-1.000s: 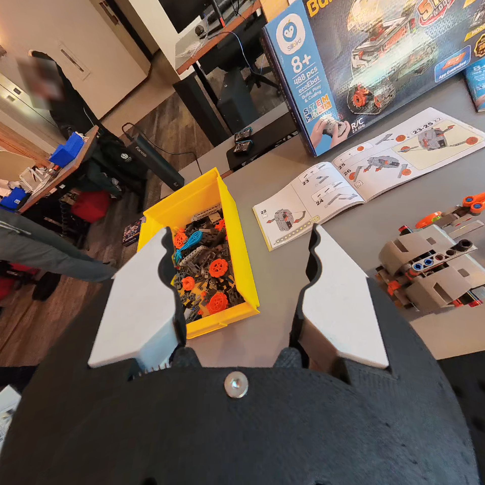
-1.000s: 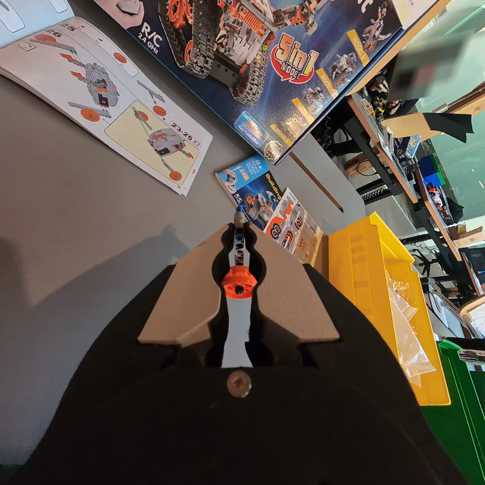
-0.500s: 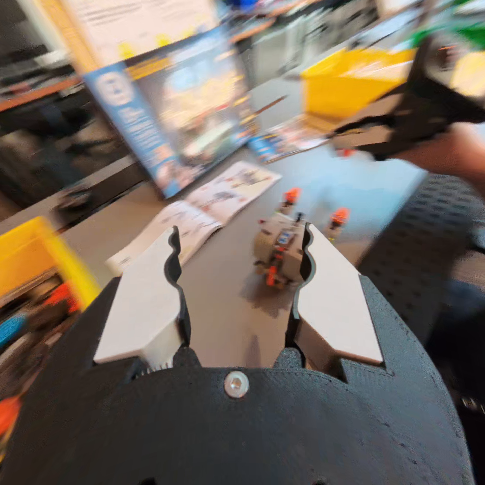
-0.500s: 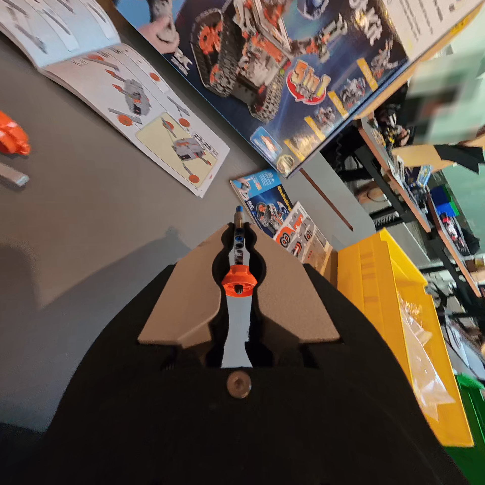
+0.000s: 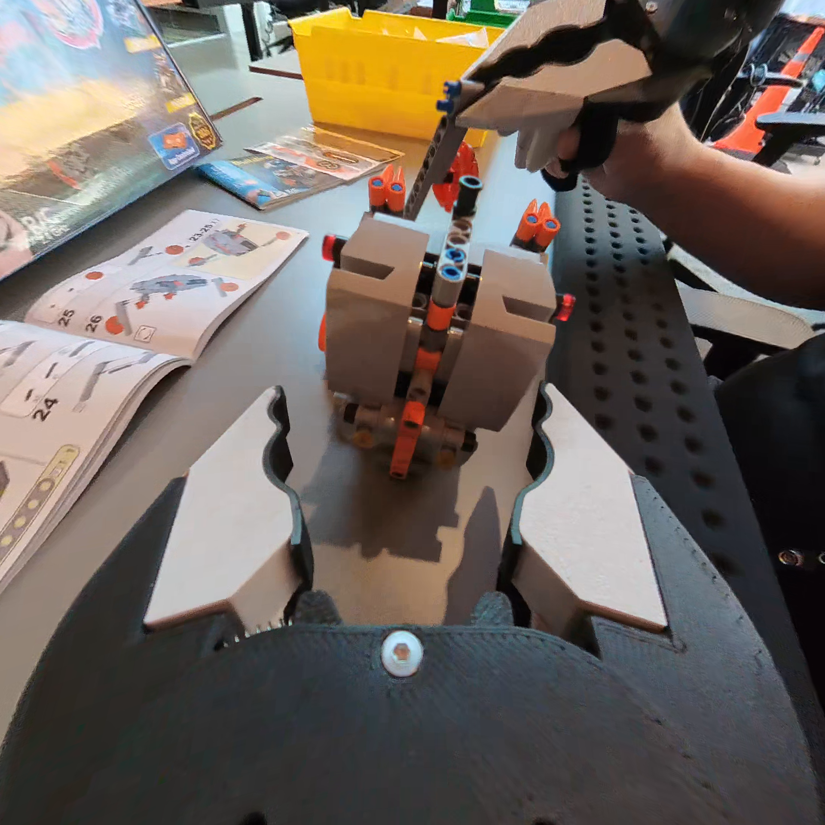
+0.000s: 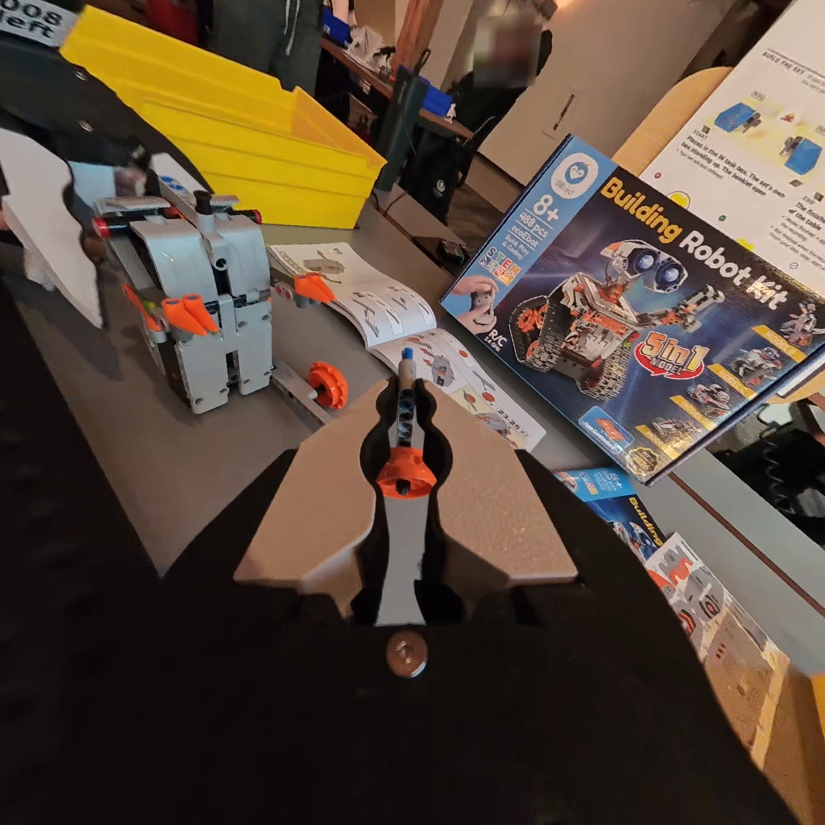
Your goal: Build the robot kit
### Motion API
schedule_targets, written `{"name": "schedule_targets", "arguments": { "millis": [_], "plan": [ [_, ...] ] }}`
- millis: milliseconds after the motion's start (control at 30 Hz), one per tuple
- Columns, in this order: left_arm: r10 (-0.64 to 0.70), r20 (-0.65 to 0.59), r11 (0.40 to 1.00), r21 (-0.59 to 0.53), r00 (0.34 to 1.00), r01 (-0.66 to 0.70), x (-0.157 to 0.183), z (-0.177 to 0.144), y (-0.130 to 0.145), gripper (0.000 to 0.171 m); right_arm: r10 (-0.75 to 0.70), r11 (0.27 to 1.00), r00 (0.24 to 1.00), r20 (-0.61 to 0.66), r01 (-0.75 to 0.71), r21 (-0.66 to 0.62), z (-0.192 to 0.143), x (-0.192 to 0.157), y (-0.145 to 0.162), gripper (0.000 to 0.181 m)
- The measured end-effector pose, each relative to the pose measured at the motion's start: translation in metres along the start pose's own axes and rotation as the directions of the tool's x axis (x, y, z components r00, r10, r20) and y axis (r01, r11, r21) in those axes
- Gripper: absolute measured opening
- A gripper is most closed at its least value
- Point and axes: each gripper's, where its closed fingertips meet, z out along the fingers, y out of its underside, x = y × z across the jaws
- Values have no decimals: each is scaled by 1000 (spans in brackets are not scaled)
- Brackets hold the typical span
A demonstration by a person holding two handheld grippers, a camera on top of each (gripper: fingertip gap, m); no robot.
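Note:
A grey and orange brick-built model [image 5: 437, 321] stands on the grey table [image 5: 268, 357]. My left gripper [image 5: 408, 402] is open and empty, its fingers either side of the model's near end, not touching it. My right gripper [image 6: 406, 388] is shut on a grey beam [image 6: 405, 419] with blue pins and an orange wheel [image 6: 405, 473]. In the left wrist view the right gripper [image 5: 464, 98] hangs above and behind the model, the beam [image 5: 428, 169] sloping down behind it. The model [image 6: 201, 285] sits to the left in the right wrist view, with my left gripper's finger [image 6: 49, 223] beside it.
A second beam with an orange wheel [image 6: 328, 390] lies by the model. An open instruction booklet [image 5: 134, 312], leaflets [image 5: 290, 169] and the upright kit box [image 6: 647, 312] lie left. Yellow bins [image 5: 384, 80] [image 6: 232, 134] stand at both ends. A black perforated mat [image 5: 625, 357] lies right. Across from one pair of fingers to the other is roughly 15 cm.
My left gripper swung from the yellow parts bin to face the model, still open. My right gripper, still shut on the beam, turned and moved over toward the model.

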Motion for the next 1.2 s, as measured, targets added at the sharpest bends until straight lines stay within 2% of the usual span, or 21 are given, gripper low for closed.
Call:
{"name": "schedule_targets", "arguments": {
  "millis": [133, 167, 233, 367, 500, 567, 600, 667, 867, 1000, 1100, 1200],
  "plan": [
    [-26, -53, 998, -55, 998, 23, 2, 12, 4, 107, 58, 998, 997, 51, -58, -3, -1, -1, 8, 6],
    [-28, -68, 998, -62, 997, 24, 3, 13, 5, 103, 79, 997, 994, 76, -79, -1, -1, -3, 10, 6],
    [-26, -87, 998, -60, 996, 21, 6, 15, 4, 83, 122, 992, 987, 108, -122, -12, 0, -5, 17, 6],
    [-13, -65, 998, -59, 998, 9, 5, 15, 4, 81, 142, 989, 980, 141, -135, -59, 7, -8, 32, 6],
    [8, -37, 999, -38, 999, -10, 4, 14, 1, 81, 123, 990, 981, 150, -112, -83, 13, -7, 38, 6],
    [31, 4, 999, -15, 1000, -31, 1, 15, -3, 106, 123, 990, 981, 148, -111, -87, 14, -4, 39, 6],
    [34, 8, 999, -22, 999, -34, 0, 16, -2, 107, 127, 990, 981, 146, -115, -86, 15, -2, 40, 6],
    [23, -30, 999, -28, 999, -24, 3, 17, -2, 85, 146, 987, 979, 145, -136, -82, 15, 1, 43, 6],
    [-29, -61, 999, -37, 998, 27, 2, 18, -1, 81, 171, 983, 976, 134, -161, -88, 17, 5, 49, 6],
    [-6, -53, 999, -35, 999, 4, 3, 19, -2, 81, 182, 981, 973, 141, -170, -99, 20, 3, 51, 6],
    [9, -31, 998, -58, 999, -11, 2, 24, 0, 105, 190, 979, 972, 136, -178, -99, 21, 4, 51, 6],
    [29, -32, 995, -97, 999, -32, 3, 30, 5, 101, 193, 979, 971, 143, -180, -96, 22, 3, 51, 6]
  ]
}}
